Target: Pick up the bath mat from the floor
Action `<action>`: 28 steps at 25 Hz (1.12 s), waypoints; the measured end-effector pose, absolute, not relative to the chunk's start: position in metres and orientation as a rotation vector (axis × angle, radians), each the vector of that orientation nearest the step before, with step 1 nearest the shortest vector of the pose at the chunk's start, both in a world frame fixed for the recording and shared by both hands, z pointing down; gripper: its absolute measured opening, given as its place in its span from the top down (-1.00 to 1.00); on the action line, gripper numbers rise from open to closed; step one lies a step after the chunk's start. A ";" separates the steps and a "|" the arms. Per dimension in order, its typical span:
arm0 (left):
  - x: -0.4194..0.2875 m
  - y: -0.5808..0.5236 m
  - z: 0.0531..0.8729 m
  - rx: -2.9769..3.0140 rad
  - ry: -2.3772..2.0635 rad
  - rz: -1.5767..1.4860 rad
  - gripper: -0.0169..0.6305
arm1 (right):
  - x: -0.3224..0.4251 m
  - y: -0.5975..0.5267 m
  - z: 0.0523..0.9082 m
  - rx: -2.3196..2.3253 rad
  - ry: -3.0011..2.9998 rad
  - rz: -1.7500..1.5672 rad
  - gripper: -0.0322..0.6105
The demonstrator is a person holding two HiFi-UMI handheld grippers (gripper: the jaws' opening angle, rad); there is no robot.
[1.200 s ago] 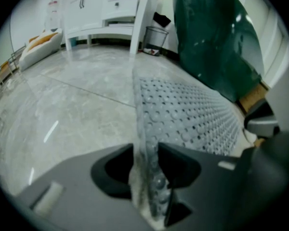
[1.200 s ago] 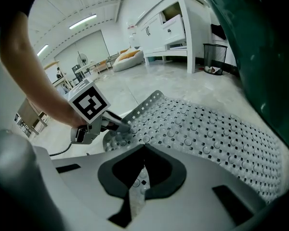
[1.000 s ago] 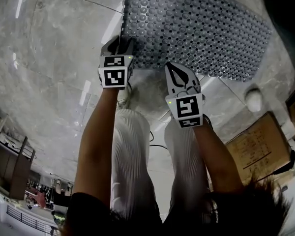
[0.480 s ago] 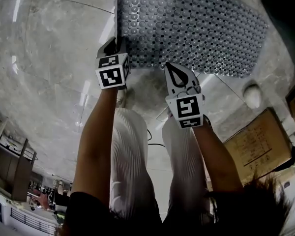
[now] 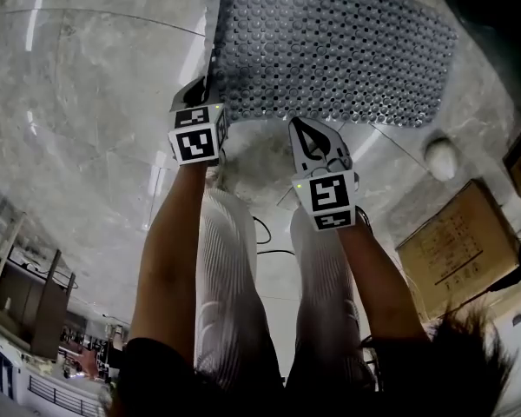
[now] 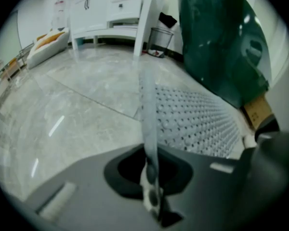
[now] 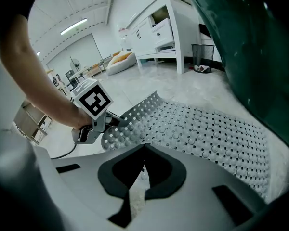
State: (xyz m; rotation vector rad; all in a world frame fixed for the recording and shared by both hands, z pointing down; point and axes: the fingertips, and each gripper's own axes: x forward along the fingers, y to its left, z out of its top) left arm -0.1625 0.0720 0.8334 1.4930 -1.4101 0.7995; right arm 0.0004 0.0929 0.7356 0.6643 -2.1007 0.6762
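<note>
One grey, studded, perforated bath mat point(image 5: 330, 50) (near edge raised).

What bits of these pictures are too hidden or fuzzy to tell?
- Bath mat: far end cut off by the head view's top edge.
- White lump: too small to name, head view.
- Cardboard box: print too small, head view.
- Dark green thing: cut off by right gripper view's edge.
</note>
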 end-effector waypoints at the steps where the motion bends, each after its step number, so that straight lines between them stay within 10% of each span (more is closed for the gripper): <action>1: -0.161 0.071 0.827 1.509 -1.403 0.807 0.89 | 0.000 0.092 0.729 0.675 -2.099 0.684 0.90; 28: -0.086 0.021 0.579 1.775 -1.192 0.859 0.90 | 0.036 0.031 0.520 0.991 -2.082 0.788 0.90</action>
